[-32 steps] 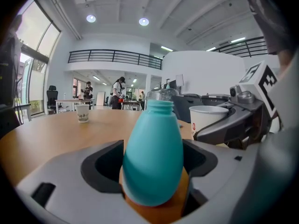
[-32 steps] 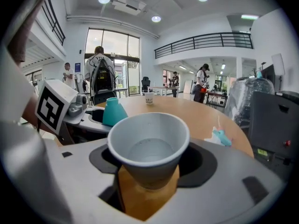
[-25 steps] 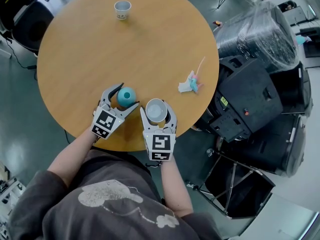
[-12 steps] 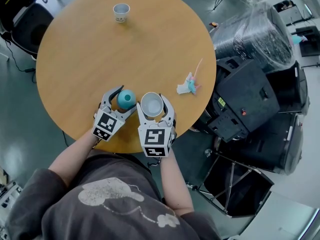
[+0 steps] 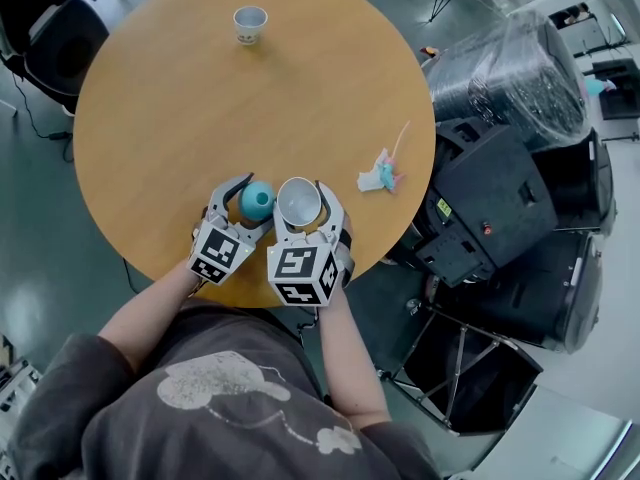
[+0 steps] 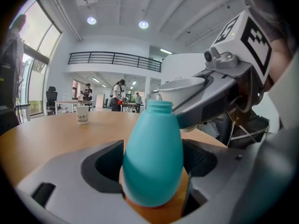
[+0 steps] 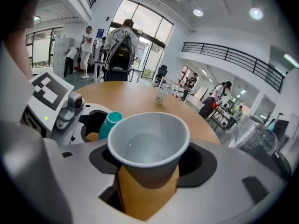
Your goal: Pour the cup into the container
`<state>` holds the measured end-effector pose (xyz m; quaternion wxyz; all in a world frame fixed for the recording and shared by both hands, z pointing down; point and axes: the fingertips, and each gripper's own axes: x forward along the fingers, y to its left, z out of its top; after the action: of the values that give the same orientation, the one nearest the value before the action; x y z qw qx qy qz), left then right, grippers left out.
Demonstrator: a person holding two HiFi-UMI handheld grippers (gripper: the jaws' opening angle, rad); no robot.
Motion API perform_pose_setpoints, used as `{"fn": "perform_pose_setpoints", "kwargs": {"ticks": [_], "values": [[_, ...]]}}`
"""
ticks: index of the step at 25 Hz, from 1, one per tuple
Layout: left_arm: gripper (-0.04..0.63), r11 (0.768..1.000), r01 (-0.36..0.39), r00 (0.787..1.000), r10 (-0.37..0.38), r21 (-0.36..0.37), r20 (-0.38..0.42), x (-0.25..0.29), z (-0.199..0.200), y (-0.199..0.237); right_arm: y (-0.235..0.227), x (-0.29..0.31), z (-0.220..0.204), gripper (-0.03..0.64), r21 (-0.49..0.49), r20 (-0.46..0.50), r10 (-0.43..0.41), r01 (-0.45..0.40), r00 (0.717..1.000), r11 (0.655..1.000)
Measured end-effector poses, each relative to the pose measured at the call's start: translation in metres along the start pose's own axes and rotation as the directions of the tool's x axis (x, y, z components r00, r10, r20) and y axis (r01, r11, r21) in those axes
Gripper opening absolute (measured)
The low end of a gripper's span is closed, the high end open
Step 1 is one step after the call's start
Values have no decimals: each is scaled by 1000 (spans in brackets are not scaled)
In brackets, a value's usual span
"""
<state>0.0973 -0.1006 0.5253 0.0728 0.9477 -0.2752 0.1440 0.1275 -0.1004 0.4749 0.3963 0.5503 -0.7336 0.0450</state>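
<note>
A teal bottle (image 5: 257, 200) with an open neck stands near the round table's front edge, and my left gripper (image 5: 243, 204) is shut on its lower body. In the left gripper view the bottle (image 6: 152, 162) fills the space between the jaws. My right gripper (image 5: 301, 194) is shut on a white paper cup (image 5: 298, 204), held just right of the bottle and tipped toward it. The cup's rim (image 6: 182, 84) hangs beside the bottle's mouth. In the right gripper view the cup (image 7: 148, 146) seems to hold clear liquid, and the bottle top (image 7: 110, 122) shows behind it to the left.
A second paper cup (image 5: 249, 23) stands at the far side of the wooden table (image 5: 180, 108). A small pink and blue object (image 5: 383, 174) lies near the table's right edge. Black equipment cases (image 5: 490, 198) crowd the floor on the right, and a chair (image 5: 60, 38) stands at the far left.
My right gripper has carried the cup left, up against the bottle, and rolled so the cup tips toward it. The left gripper and bottle have stayed put.
</note>
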Motion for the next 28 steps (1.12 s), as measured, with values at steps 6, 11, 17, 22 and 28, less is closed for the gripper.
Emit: {"fn": "perform_pose_setpoints", "kwargs": {"ticks": [6,11,17,22,28], "values": [[380,1000,4,1000,-4,0,5,-1,0,0,-2,-1,4,302,-78,-29,-48,46,998,996],[380,1000,8,1000,-8,-3,12,-2,0,0,-5,-3,7,301,-170,-52,-118,108,992,980],[380,1000,10,1000,-10,-3,17,-2,1,-1,-3,-2,8,302,-260,-76,-171,146,982,955],[380,1000,11,1000,-11,-3,20,-1,2,0,-3,-1,11,302,-305,-80,-209,176,975,936],[380,1000,11,1000,-11,-3,23,-1,2,0,-5,-2,14,301,-376,-83,-253,205,964,904]]}}
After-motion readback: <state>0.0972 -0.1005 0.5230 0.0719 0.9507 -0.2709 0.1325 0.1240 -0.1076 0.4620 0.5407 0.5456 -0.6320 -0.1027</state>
